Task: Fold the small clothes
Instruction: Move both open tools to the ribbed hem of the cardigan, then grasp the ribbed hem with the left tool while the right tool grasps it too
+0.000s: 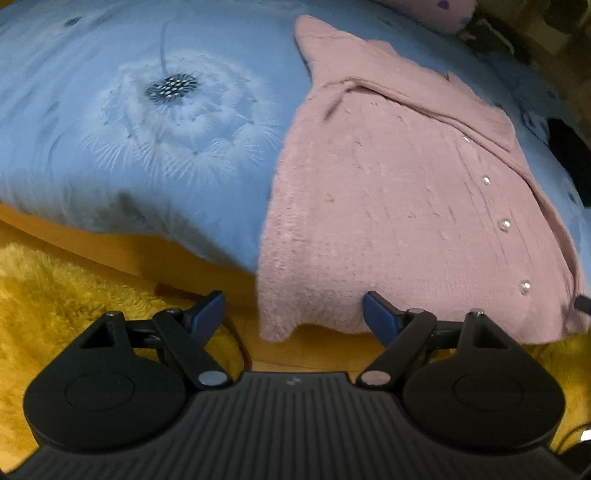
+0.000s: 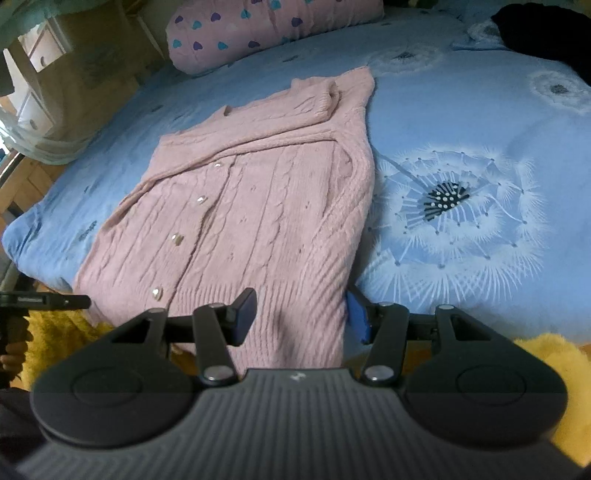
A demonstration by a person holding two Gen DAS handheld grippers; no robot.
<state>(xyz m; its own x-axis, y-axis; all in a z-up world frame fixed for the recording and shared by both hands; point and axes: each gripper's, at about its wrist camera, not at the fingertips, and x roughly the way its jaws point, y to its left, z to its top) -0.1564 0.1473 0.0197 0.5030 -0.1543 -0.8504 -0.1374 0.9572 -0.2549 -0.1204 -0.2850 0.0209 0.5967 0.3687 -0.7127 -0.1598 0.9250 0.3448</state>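
Note:
A pink cable-knit cardigan (image 1: 388, 203) with pearl buttons lies flat on the blue dandelion duvet (image 1: 147, 110), sleeves folded across its chest. Its ribbed hem hangs over the bed's near edge. My left gripper (image 1: 293, 314) stands wide open at the hem's left corner; that corner hangs between the blue pads without touching them. In the right wrist view the cardigan (image 2: 258, 206) runs away from me. My right gripper (image 2: 301, 314) is half open astride the hem's right corner. One fingertip sits over the rib and the other beside the side edge, and the fabric between them lies unbunched.
A pink pillow with hearts (image 2: 273, 29) lies at the head of the bed, and a black garment (image 2: 546, 33) at the far right. A yellow fluffy rug (image 1: 55, 295) and the wooden bed frame (image 1: 110, 251) are below the near edge. Wooden furniture (image 2: 74, 74) stands at the left.

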